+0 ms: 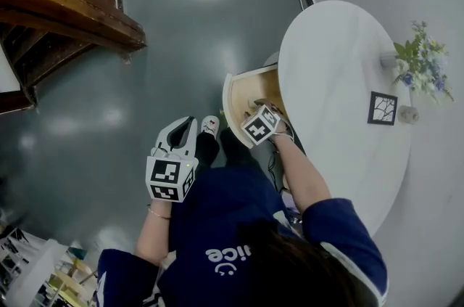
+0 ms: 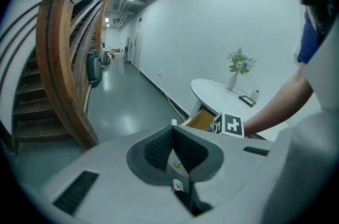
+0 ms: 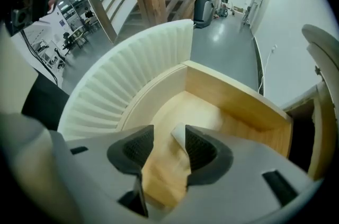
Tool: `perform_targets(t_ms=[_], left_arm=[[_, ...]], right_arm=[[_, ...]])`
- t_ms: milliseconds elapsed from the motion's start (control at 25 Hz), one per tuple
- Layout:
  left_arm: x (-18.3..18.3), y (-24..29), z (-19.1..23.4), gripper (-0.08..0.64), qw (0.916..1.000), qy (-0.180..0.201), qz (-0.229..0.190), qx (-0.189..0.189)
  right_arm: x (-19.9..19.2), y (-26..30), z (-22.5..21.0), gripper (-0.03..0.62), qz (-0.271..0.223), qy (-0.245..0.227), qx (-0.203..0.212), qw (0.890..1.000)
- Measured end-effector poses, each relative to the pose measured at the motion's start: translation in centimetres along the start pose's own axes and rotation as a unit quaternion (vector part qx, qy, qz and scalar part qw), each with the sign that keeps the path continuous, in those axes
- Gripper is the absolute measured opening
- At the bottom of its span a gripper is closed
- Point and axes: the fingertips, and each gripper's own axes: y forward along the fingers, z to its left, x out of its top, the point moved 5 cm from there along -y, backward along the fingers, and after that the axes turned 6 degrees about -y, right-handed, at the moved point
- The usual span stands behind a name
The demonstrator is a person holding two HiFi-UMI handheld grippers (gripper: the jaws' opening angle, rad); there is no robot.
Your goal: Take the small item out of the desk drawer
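The desk drawer (image 1: pixel 230 99) stands pulled out from under the round white table (image 1: pixel 341 80); it has a ribbed white curved front (image 3: pixel 132 69) and a pale wood inside (image 3: pixel 238 104). My right gripper (image 3: pixel 168 134) reaches down into it, open, its marker cube visible in the head view (image 1: pixel 262 123). A small white item (image 3: pixel 178 136) lies on the drawer floor between the jaws, close against the right pad; the left pad is clear of it. My left gripper (image 1: pixel 187 125) hangs over the floor to the left of the drawer, shut and empty (image 2: pixel 172 131).
On the table stand a vase of flowers (image 1: pixel 422 66), a small framed picture (image 1: pixel 382 108) and a little bottle (image 1: pixel 408 113). A wooden staircase (image 1: pixel 65 8) rises at the upper left. Grey floor (image 1: pixel 181 44) lies between it and the table. My shoe (image 1: pixel 210 125) is beside the drawer.
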Motion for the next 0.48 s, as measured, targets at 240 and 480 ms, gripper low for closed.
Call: perform_targets(t_ms=[240,480], left_arm=[[-0.5,-0.7,0.4,0.003,0.9998,-0.005,0.006,0.016],[-0.4,-1.4,1.0,0.003,0.9995,-0.006,0.006,0.030]], right_arm=[[-0.5,2.0,-0.6,0.209,0.030,-0.043,0.009,0.999],[-1.4,3.9,-0.5,0.215,0.055,-0.068,0.029,0.996]])
